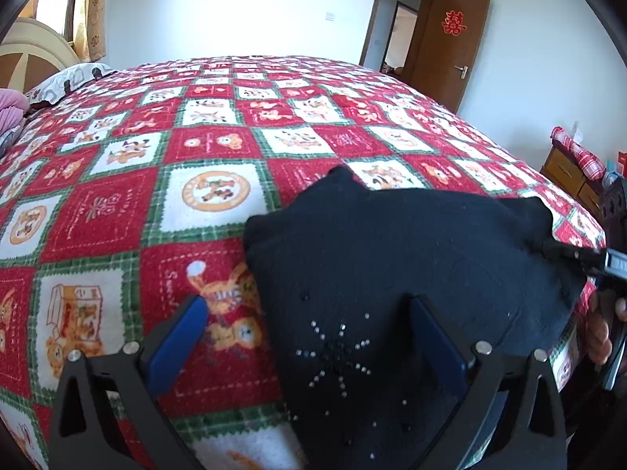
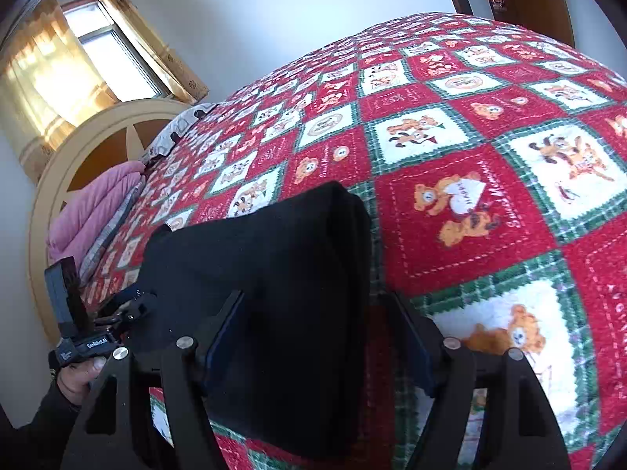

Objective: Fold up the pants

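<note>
The black pants (image 1: 411, 258) lie folded in a compact bundle on the red patchwork bedspread (image 1: 196, 156), with a rhinestone star pattern (image 1: 337, 348) on the near part. My left gripper (image 1: 309, 337) is open and straddles the bundle's left edge. In the right wrist view the pants (image 2: 282, 274) show as a thick folded stack. My right gripper (image 2: 321, 337) is open and straddles the stack's right edge. The right gripper shows at the right edge of the left wrist view (image 1: 611, 258), and the left one at the lower left of the right wrist view (image 2: 90, 333).
The bedspread (image 2: 490, 156) covers the whole bed. A headboard (image 2: 90, 149), a pink folded blanket (image 2: 98, 211) and a patterned pillow (image 1: 70, 82) lie at the bed's head. A wooden cabinet (image 1: 568, 172) stands right of the bed, near an open brown door (image 1: 450, 43).
</note>
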